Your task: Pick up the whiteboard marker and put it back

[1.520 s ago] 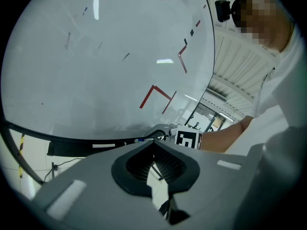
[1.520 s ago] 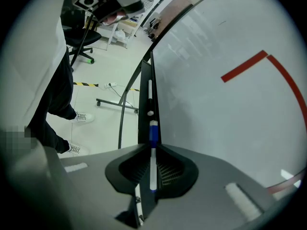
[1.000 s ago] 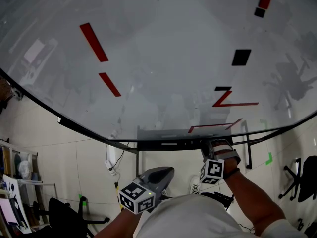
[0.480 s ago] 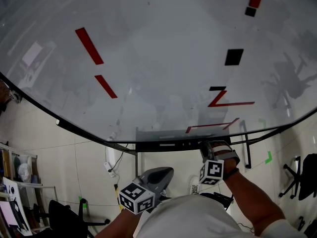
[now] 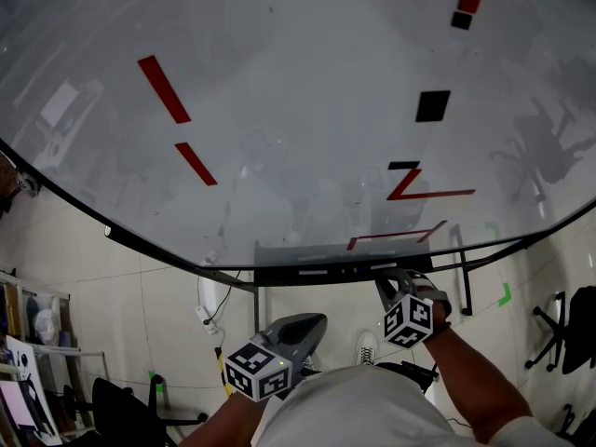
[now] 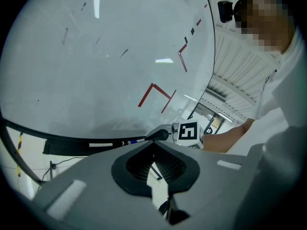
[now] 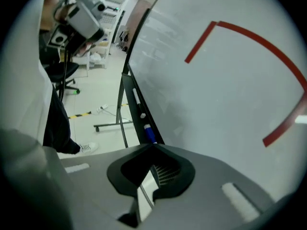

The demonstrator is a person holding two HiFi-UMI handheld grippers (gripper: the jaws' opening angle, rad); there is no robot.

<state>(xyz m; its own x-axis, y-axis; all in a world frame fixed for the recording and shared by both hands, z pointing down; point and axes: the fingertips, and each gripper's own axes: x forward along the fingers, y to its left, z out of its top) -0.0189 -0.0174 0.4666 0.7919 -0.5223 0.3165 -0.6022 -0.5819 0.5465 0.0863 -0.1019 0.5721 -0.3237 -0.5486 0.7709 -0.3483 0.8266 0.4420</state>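
Grey plastic jaws are drawn together on my right gripper point(image 7: 153, 146), and I am seeing nothing between them but a sliver of floor. I am holding its tips at the whiteboard's dark tray point(image 7: 128, 87), toward the tray's right end. The blue-capped whiteboard marker point(image 7: 149, 134) is lying in that tray just past the tips, its blue end nearest them; I cannot tell whether it is touching them. A white marker point(image 7: 136, 97) is lying farther along the same tray, to the left.

I am carrying my left gripper point(image 6: 154, 142) low and close to my body, to the left of the right one and apart from the tray. Its jaws are closed too, with nothing in them, and they are pointing toward the right gripper's marker cube point(image 6: 188, 132).

Beyond both, the whiteboard point(image 5: 298, 110) is filling the far side of the scene, bearing red strokes point(image 5: 164, 89) on the left and a black square point(image 5: 432, 106) on the right above a red Z shape point(image 5: 419, 186). Below the tray, the stand's leg point(image 7: 108, 125) is resting on pale floor tiles, with yellow-and-black tape point(image 7: 82, 114) beside it and a white sneaker point(image 7: 86, 148) nearer to me.
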